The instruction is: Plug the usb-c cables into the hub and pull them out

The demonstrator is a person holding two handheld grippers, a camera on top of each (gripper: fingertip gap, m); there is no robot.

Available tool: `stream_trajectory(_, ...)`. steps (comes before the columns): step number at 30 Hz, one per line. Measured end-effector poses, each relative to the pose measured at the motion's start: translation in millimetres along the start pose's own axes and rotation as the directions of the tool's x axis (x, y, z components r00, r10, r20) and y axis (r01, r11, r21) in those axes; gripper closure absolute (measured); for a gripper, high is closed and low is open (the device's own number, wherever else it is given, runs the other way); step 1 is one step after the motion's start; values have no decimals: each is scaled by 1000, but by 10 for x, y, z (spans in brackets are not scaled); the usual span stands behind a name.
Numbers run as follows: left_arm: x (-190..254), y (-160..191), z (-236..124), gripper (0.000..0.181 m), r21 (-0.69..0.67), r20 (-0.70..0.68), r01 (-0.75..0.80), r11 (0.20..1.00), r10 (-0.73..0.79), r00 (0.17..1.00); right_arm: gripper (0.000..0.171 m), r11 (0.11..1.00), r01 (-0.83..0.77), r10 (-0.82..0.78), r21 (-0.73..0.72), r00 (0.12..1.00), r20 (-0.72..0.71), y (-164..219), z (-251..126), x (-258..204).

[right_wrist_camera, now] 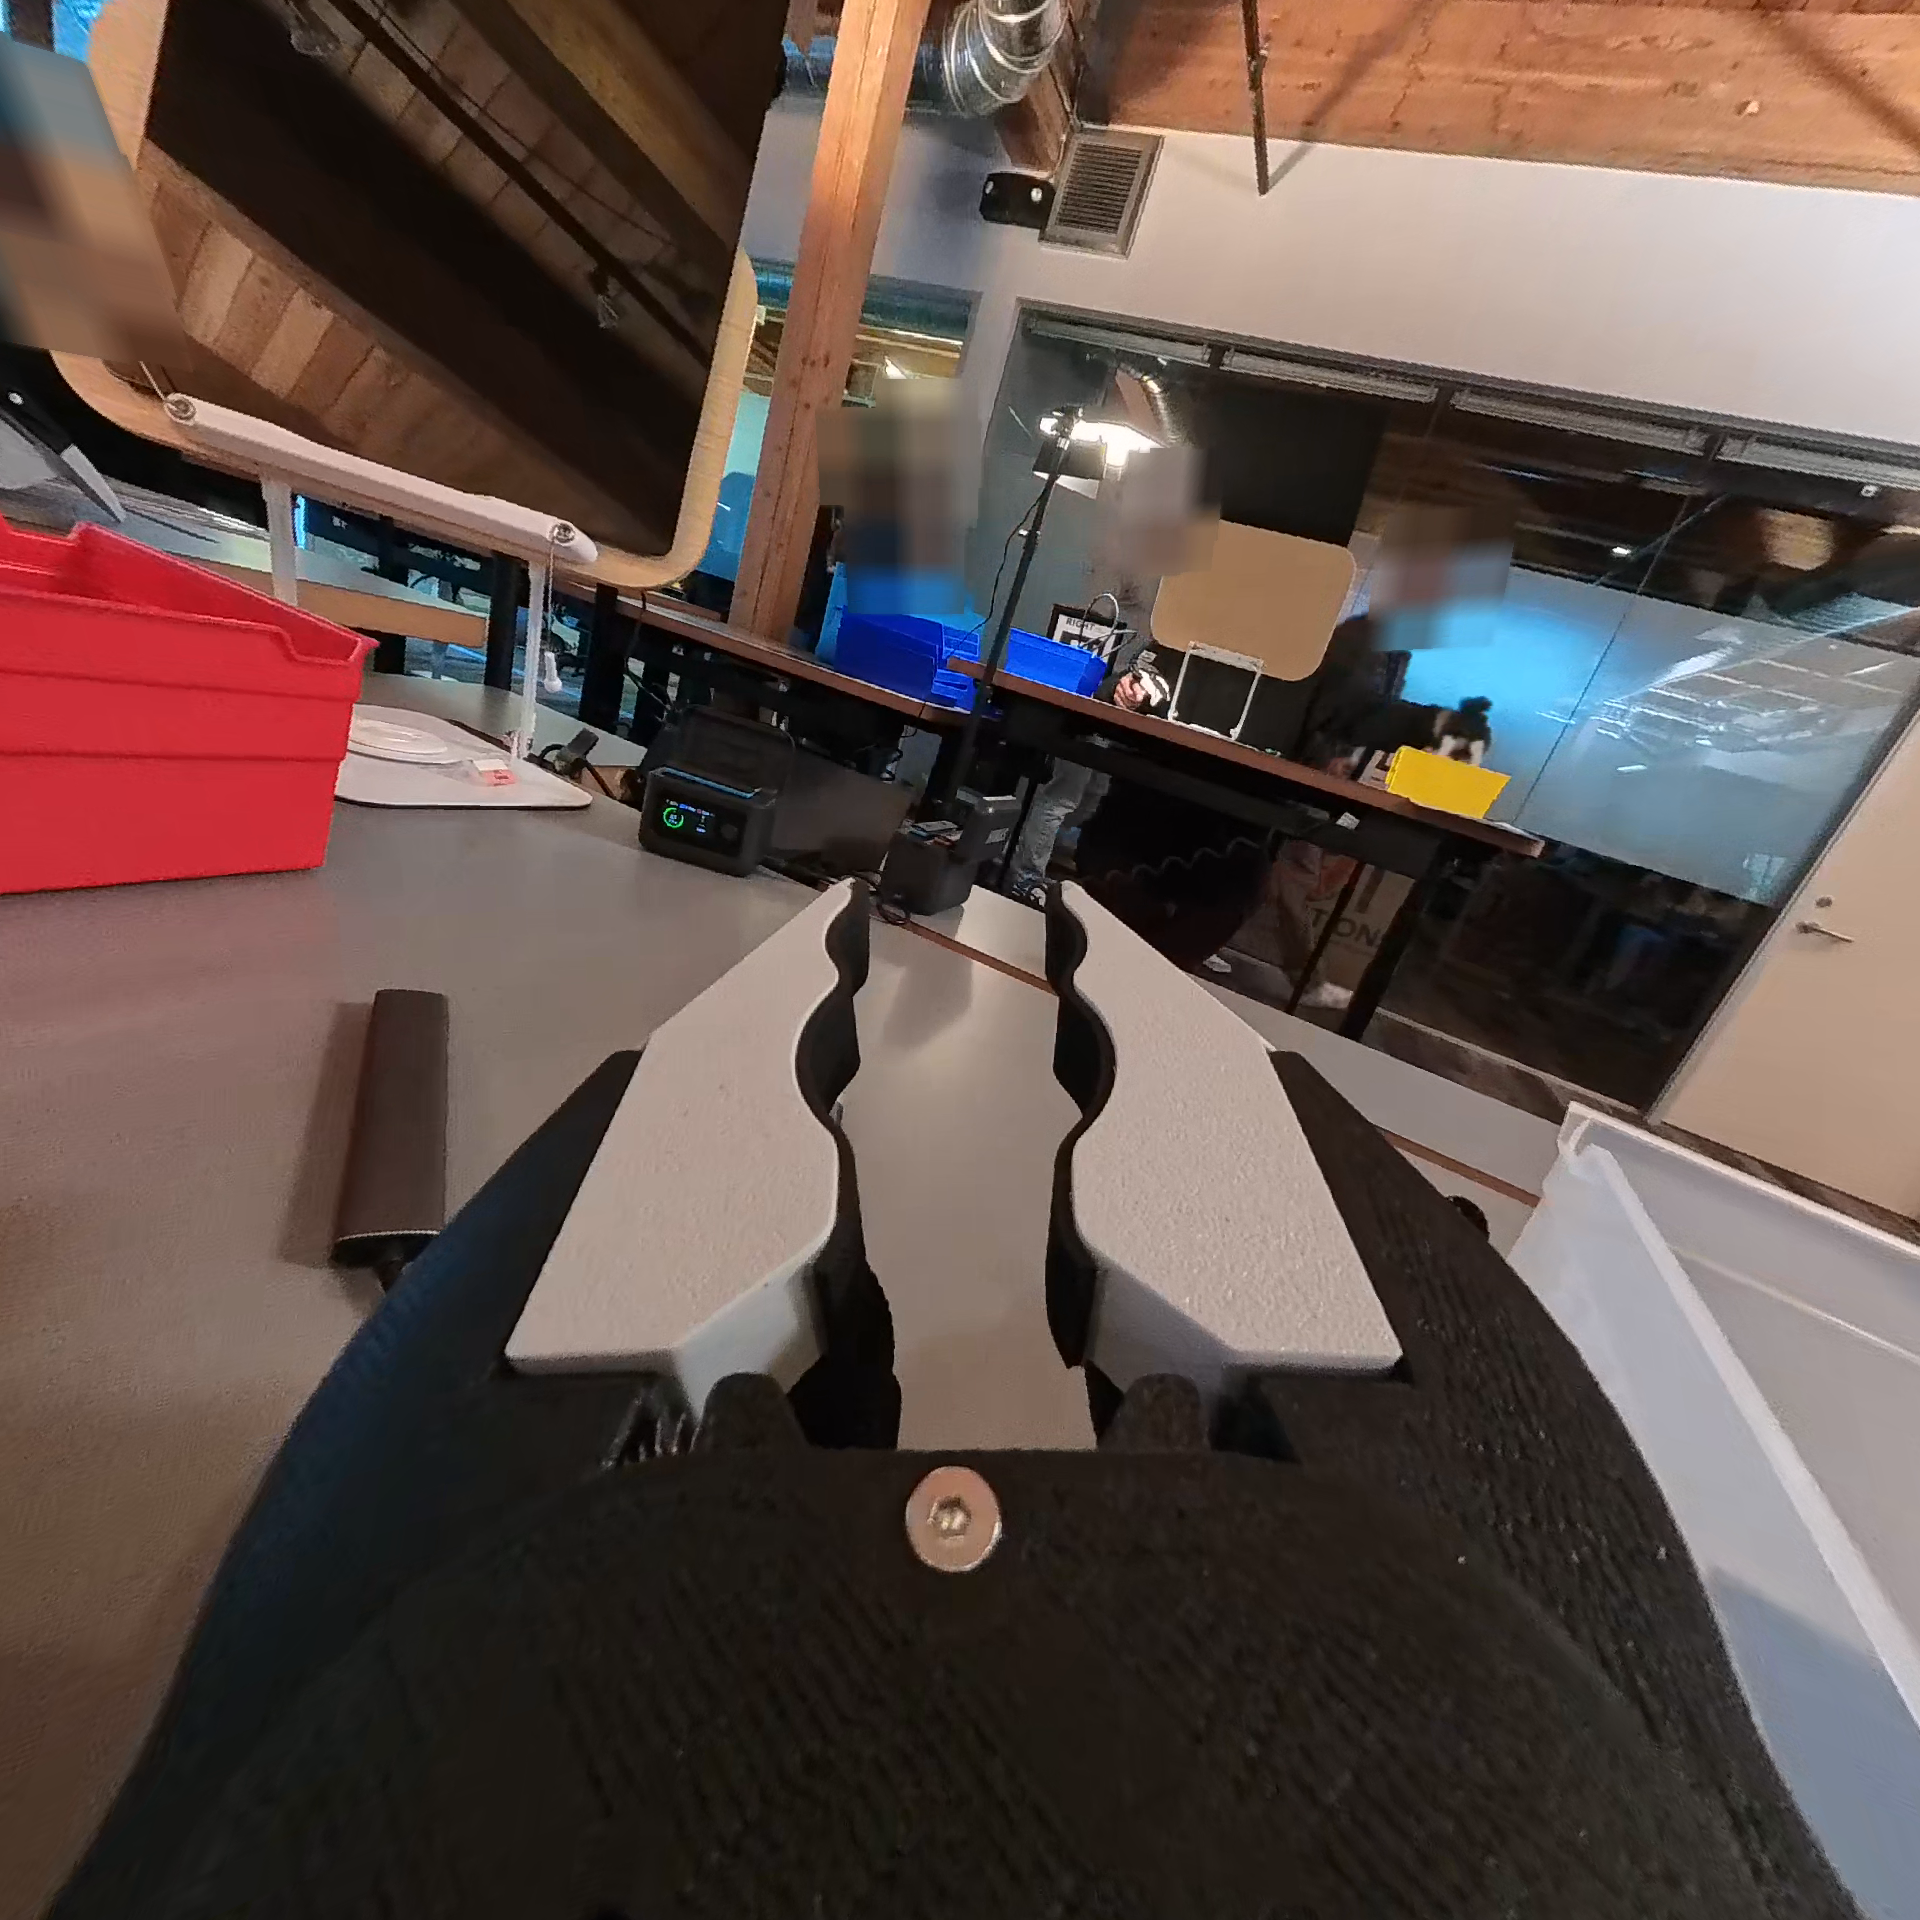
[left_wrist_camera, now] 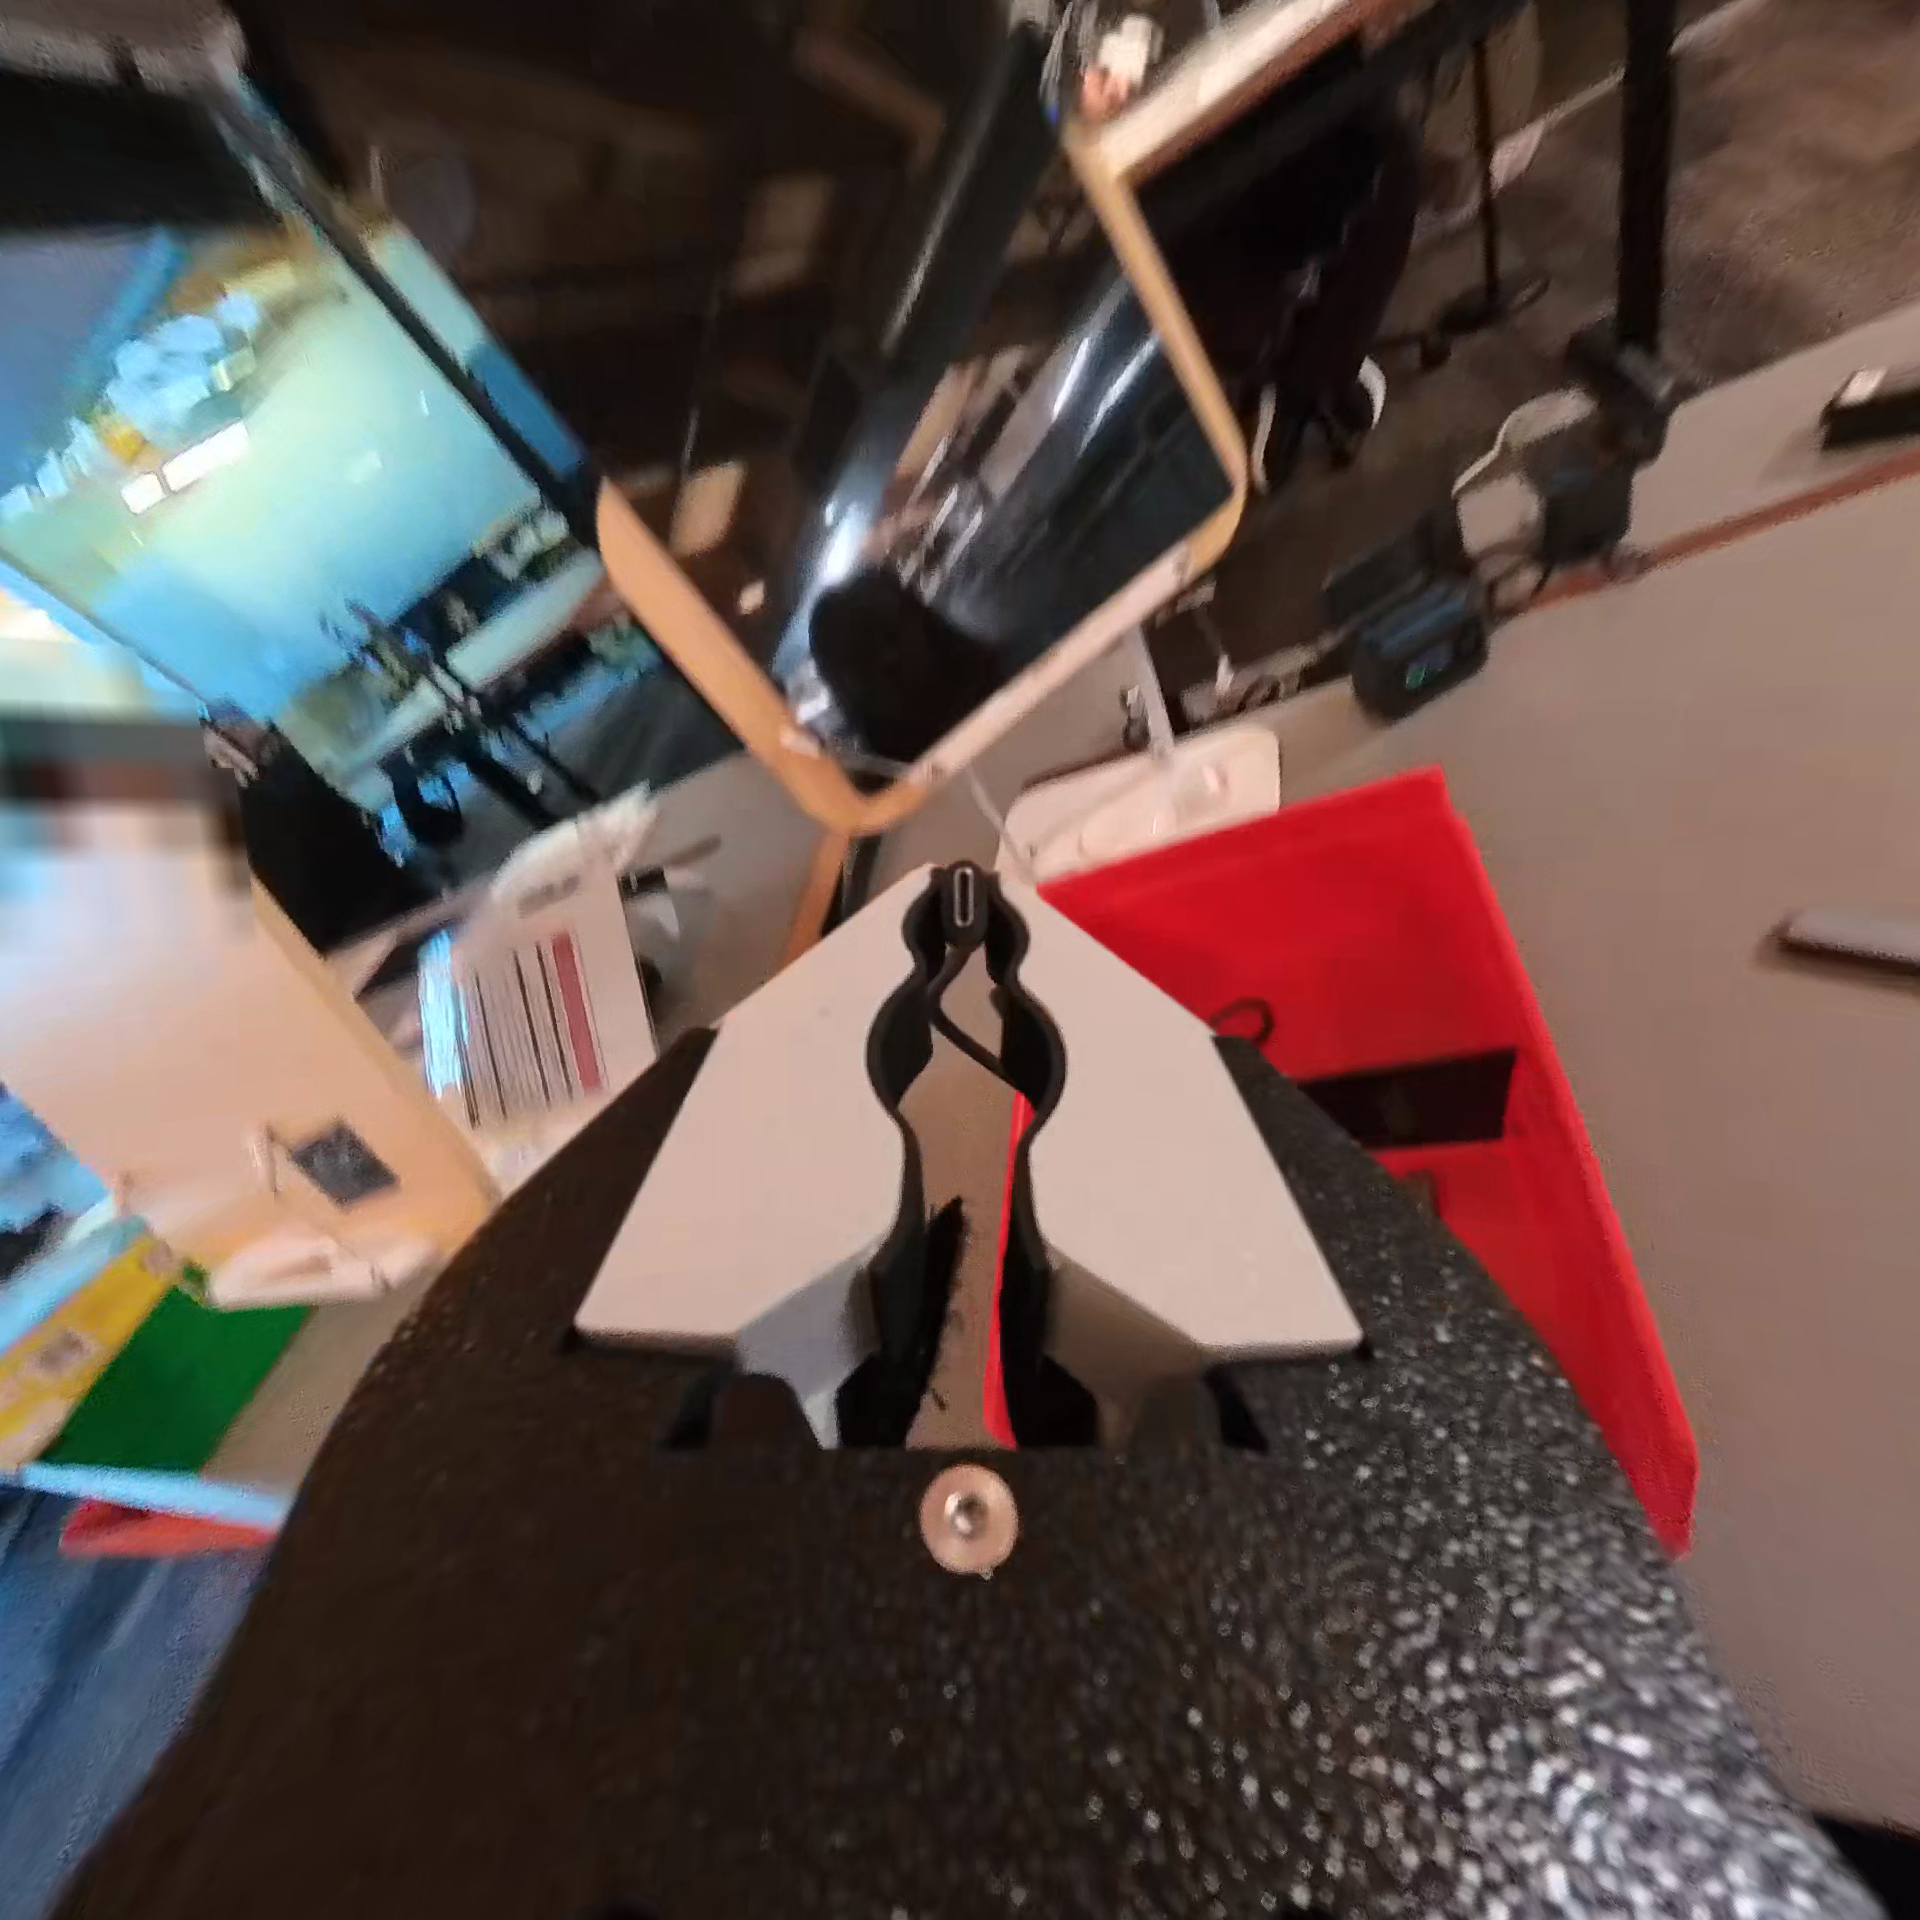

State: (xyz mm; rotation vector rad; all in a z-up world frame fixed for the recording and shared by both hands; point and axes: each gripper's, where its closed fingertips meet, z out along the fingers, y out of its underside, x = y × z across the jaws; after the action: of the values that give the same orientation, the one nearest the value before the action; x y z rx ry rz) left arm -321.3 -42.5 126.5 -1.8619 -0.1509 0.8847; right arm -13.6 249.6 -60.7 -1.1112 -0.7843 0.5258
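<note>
My left gripper (left_wrist_camera: 962, 902) is shut on a black USB-C plug (left_wrist_camera: 962, 891) whose metal end points forward out of the fingertips. Its thin black cable (left_wrist_camera: 977, 1047) runs back between the fingers. The gripper is held in the air beside a red bin (left_wrist_camera: 1351, 987); this view is tilted and blurred. My right gripper (right_wrist_camera: 954, 902) is open and empty, low over the grey table (right_wrist_camera: 520, 935). A dark, slim, bar-shaped hub (right_wrist_camera: 390, 1122) lies on the table to the left of the right gripper, apart from it.
The red bin (right_wrist_camera: 156, 727) stands at the far left and holds a dark flat item (left_wrist_camera: 1413, 1101). A white bin (right_wrist_camera: 1714, 1351) is at the right. A black power unit (right_wrist_camera: 717, 810) and a white stand base (right_wrist_camera: 447, 758) sit farther back. People work at distant tables.
</note>
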Motion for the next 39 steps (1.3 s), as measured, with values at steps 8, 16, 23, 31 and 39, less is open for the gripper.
stream_trajectory(8, 988, -1242, 20, 177, 460, -225, 23, 887, 92, 970, 139, 1000, -3, 2, 22, 1000, 14, -43, -8, -23)
stream_trajectory(16, 3031, -1314, 671, 176, 395, -647, 201, 897, 116, 753, 138, 995, 26, -22, 97, 999, -42, -207, -90, 73)
stream_trajectory(23, 4297, -1185, 1177, 177, 257, -827, 338, 905, 24, 562, 138, 993, 54, -43, 107, 994, -95, -240, -131, 188)
stream_trajectory(31, 4556, -604, 1775, 176, 25, -789, 255, 967, -137, 599, 138, 997, 71, -71, 17, 997, -11, -73, -54, 29)
stream_trajectory(39, 3963, -147, 1683, 115, -21, -736, 263, 964, -193, 649, 132, 975, 50, 40, -216, 918, 395, 216, -32, -707)
